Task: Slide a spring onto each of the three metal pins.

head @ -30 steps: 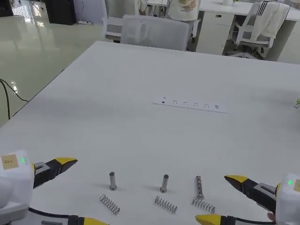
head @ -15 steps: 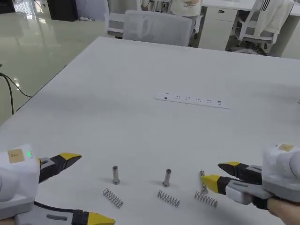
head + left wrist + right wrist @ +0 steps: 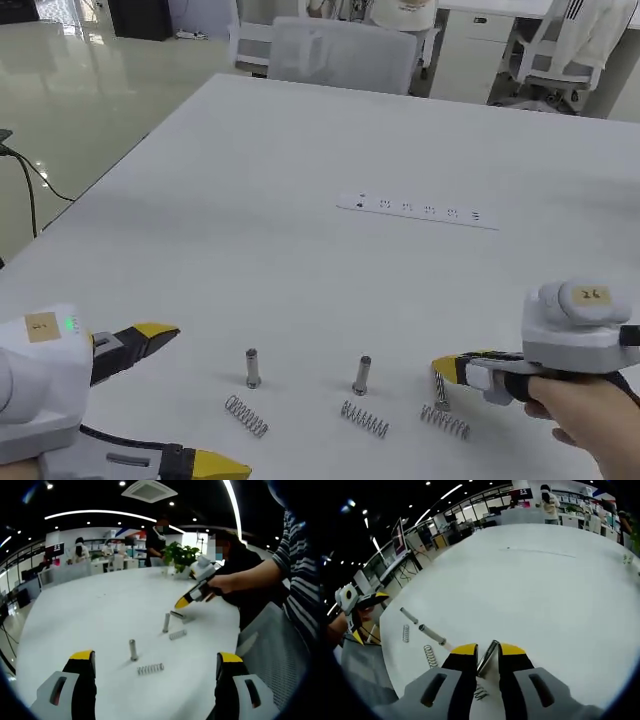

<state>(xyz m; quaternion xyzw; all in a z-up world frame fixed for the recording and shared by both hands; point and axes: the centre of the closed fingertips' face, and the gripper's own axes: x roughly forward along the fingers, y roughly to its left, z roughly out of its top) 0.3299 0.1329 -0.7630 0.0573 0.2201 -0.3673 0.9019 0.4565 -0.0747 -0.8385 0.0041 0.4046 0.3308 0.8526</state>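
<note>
white table [image 3: 300, 150] carries three metal pins in a row near the person, with a spring lying just in front of each. left pin [image 3: 252, 367] and middle pin [image 3: 362, 374] stand upright. left spring [image 3: 246, 416], middle spring [image 3: 364, 420] and right spring [image 3: 444, 424] lie loose on the top, none on a pin. right gripper [image 3: 488, 650] has its jaws drawn close on either side of the right pin [image 3: 486, 661] — whether they truly pinch it i cannot tell. left gripper [image 3: 155, 656] hovers spread wide, holding nothing, left of the pins.
</note>
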